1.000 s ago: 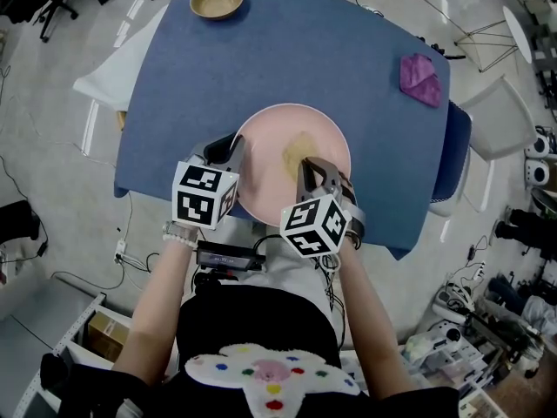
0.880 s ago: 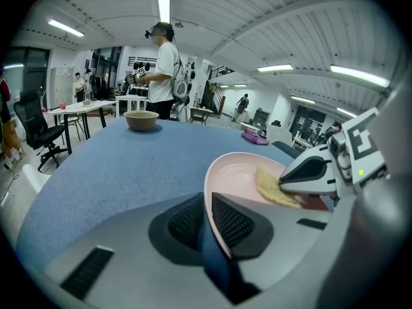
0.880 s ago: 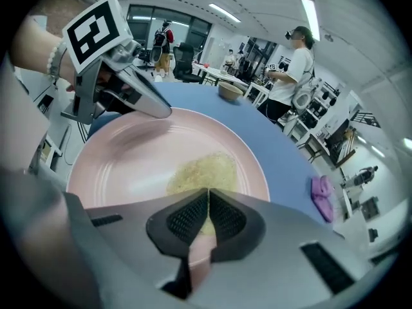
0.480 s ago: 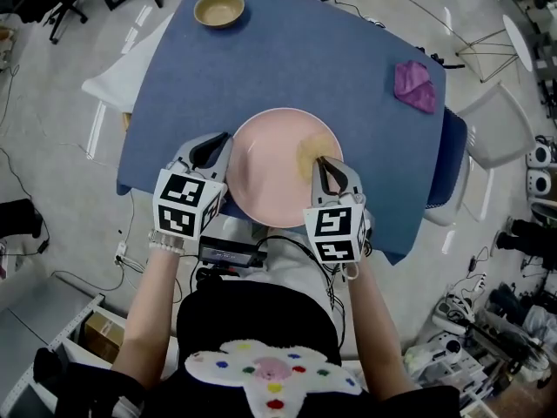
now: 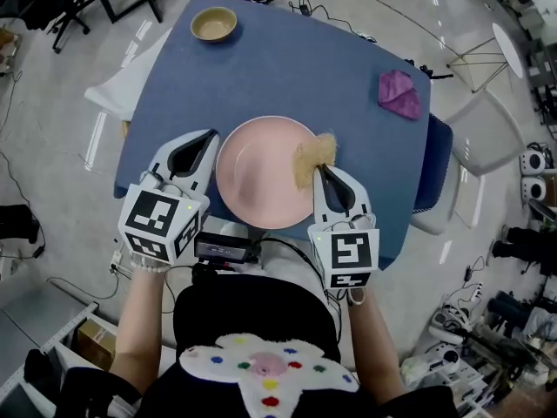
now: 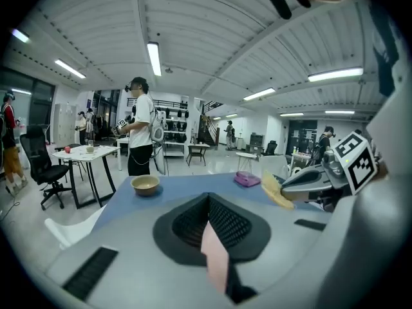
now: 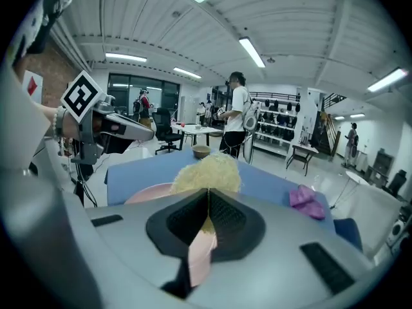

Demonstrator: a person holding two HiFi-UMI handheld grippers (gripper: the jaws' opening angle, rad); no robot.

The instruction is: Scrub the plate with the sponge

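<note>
The pink plate (image 5: 257, 177) lies near the front edge of the blue table (image 5: 287, 68). My right gripper (image 5: 318, 171) is shut on the yellow sponge (image 5: 312, 157), which it holds at the plate's right rim. In the right gripper view the sponge (image 7: 206, 171) bulges above the closed jaws, with the plate (image 7: 145, 194) to the left. My left gripper (image 5: 209, 138) sits shut just beside the plate's left rim. A pink sliver shows at its seam in the left gripper view, and contact with the plate is unclear.
A tan bowl (image 5: 213, 24) stands at the table's far left corner. A purple cloth (image 5: 399, 94) lies at the far right. A white chair (image 5: 483, 133) stands off the table's right side. People and desks are far behind.
My right gripper has carried the sponge from the plate's middle out to its right rim. My left gripper has drifted slightly left, off the plate's edge.
</note>
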